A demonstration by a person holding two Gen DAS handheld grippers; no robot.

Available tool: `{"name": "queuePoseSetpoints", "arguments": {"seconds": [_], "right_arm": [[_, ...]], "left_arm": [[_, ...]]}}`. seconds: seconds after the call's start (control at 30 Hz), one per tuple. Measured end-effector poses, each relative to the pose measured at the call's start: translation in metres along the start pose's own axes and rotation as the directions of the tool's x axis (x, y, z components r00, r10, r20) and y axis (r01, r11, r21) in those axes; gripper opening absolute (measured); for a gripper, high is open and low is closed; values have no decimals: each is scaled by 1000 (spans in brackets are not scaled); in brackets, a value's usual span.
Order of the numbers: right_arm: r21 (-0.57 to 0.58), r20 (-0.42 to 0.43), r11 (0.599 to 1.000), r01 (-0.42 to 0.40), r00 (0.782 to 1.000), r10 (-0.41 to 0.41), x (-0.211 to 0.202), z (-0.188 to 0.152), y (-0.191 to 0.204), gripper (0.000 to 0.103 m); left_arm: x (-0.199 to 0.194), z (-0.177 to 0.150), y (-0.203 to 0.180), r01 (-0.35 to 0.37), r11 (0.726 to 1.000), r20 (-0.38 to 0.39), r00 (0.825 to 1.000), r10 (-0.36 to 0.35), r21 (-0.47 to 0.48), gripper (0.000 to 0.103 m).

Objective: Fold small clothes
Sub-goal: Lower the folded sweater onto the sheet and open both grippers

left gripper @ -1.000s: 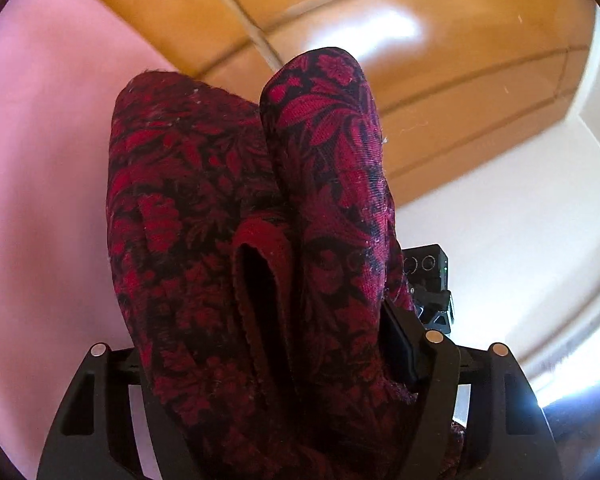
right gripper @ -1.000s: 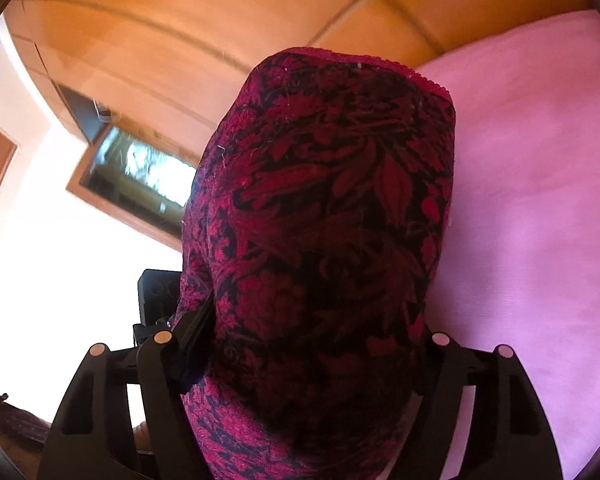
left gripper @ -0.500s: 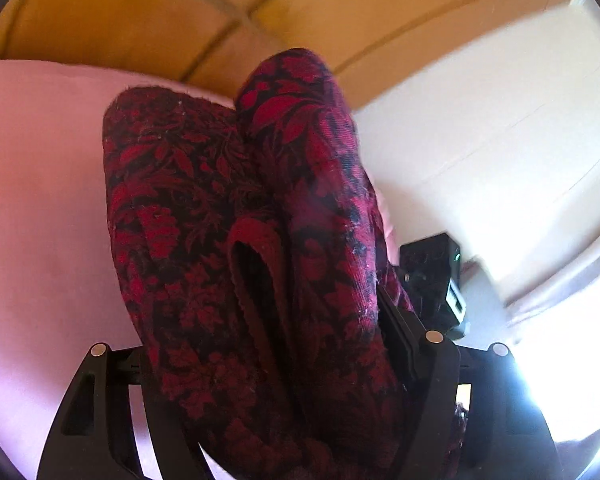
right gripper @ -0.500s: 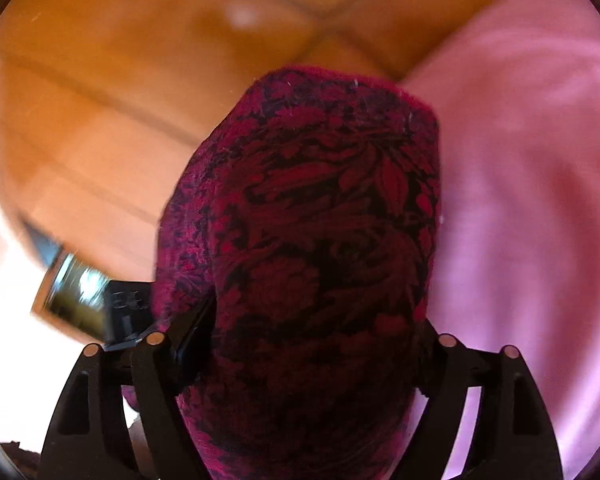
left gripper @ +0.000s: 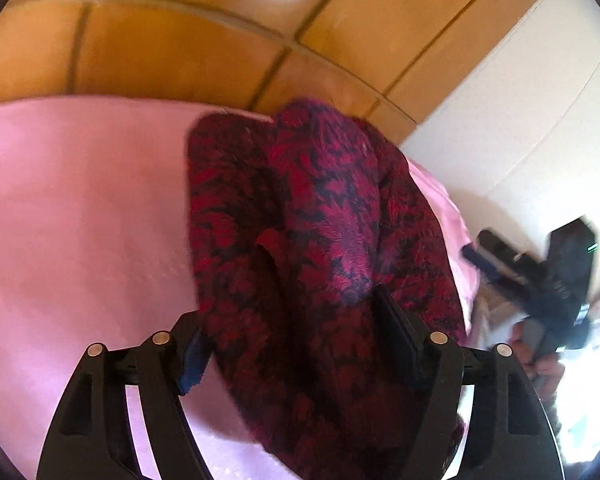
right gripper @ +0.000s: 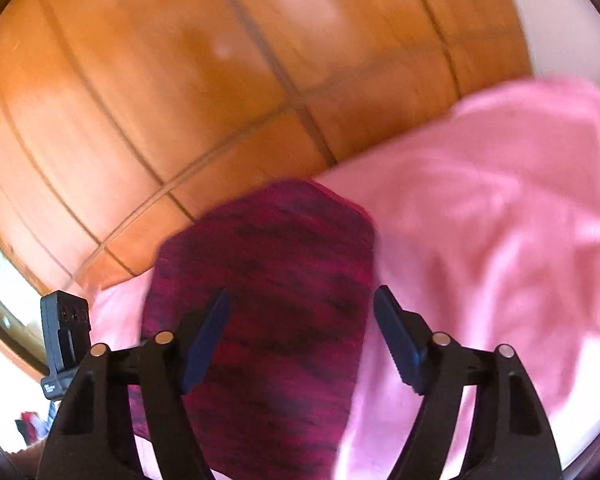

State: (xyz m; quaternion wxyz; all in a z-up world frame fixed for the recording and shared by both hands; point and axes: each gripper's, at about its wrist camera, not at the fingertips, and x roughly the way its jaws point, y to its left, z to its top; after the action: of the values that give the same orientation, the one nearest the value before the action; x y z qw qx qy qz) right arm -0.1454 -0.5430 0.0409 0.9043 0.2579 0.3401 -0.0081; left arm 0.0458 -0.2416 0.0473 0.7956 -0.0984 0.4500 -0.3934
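Left wrist view: the left gripper (left gripper: 288, 336) has the red-and-black patterned garment (left gripper: 320, 240) bunched between its fingers. The right finger (left gripper: 396, 332) presses into the cloth; the left finger (left gripper: 190, 360) sits at the cloth's edge, and whether it presses cannot be told for certain. Its jaws have opened slightly further, with the cloth between them. The garment's long axis runs away from the camera along the fingers, rising in two rounded folds side by side, with a hemmed opening (left gripper: 268, 248) facing the camera.

Right wrist view, blurred: the right gripper (right gripper: 300, 340) stands open, and its jaws have just been closing. The garment (right gripper: 268, 280) lies between and past them, clear of the right finger (right gripper: 396, 344); the left finger (right gripper: 204, 344) overlaps the cloth, contact uncertain. Here too the long axis points away from the camera.

Beneath the garment, a pink bed sheet (left gripper: 80, 220). Beyond it, an orange tiled floor (left gripper: 180, 48) and a white wall (left gripper: 540, 100). The other handheld gripper (left gripper: 540, 280) shows at the right edge of the left view.
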Motion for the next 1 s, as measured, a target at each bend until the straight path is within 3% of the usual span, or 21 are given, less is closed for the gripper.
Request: {"name": "queuePoseSetpoints", "arguments": {"seconds": [0.13, 0.2, 0.27, 0.33, 0.4, 0.5, 0.57, 0.83, 1.0], "right_arm": [[-116, -17, 993, 33, 999, -35, 36, 15, 59, 72], [-146, -56, 987, 67, 996, -76, 58, 15, 69, 71], [-183, -84, 977, 110, 988, -127, 81, 13, 77, 72], [-248, -108, 949, 197, 968, -229, 102, 5, 84, 71], [-284, -100, 924, 257, 950, -296, 120, -1, 83, 72], [-255, -94, 932, 257, 953, -289, 113, -4, 77, 72], [-248, -84, 933, 262, 953, -290, 107, -8, 80, 73], [-194, -35, 955, 224, 972, -234, 59, -18, 99, 82], [-288, -21, 912, 292, 950, -311, 59, -47, 109, 84]], "left_arm": [[-5, -3, -7, -138, 990, 33, 990, 137, 23, 73], [-8, -10, -11, -180, 984, 27, 983, 180, 12, 73], [2, -6, -9, -199, 980, 15, 980, 200, -4, 73], [9, -5, 1, -190, 980, -11, 982, 190, -53, 75], [15, -3, -4, -209, 977, 4, 978, 209, -36, 76], [-15, -19, -14, -239, 971, 33, 970, 239, -4, 76], [-25, -33, -18, -270, 963, 51, 962, 269, 0, 83], [-28, -29, -15, -368, 930, 124, 922, 367, -12, 91], [-21, -26, -6, -345, 937, 102, 932, 349, -51, 93]]}}
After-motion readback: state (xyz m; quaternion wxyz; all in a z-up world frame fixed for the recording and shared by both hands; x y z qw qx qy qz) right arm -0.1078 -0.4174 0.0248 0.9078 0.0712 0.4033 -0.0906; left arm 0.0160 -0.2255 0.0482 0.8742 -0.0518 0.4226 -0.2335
